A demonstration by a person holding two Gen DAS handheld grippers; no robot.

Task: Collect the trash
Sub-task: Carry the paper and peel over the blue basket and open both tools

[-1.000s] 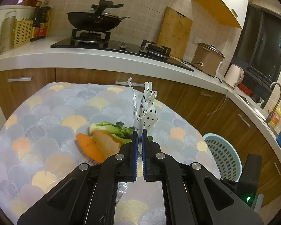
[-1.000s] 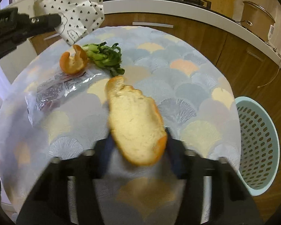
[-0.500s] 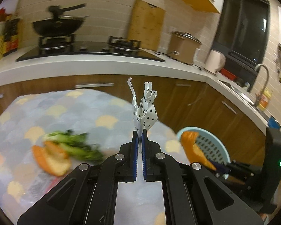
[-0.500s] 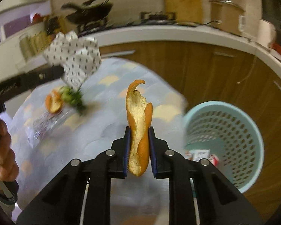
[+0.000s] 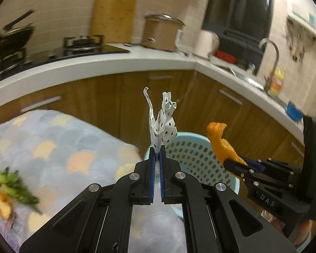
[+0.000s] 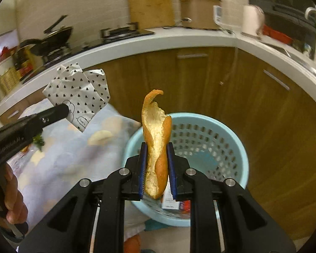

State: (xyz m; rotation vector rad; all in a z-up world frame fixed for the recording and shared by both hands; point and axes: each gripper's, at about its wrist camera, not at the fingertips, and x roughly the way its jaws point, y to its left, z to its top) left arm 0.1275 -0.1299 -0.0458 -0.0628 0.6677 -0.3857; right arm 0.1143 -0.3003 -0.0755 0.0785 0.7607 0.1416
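Peel (image 6: 157, 145) clamped upright in right tool (image 6: 157, 158), above bin (image 6: 227, 126). Left tool (image 5: 157, 154) pinches spotted wrapper (image 5: 163, 126) near the bin rim, beside tabletop (image 5: 63, 147).

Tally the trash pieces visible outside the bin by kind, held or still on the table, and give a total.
Orange peel: 2, one held in the right gripper as orange peel, one left on the table
Heart-print paper wrapper: 1, held in the left gripper
Leafy greens: 1
Total: 4
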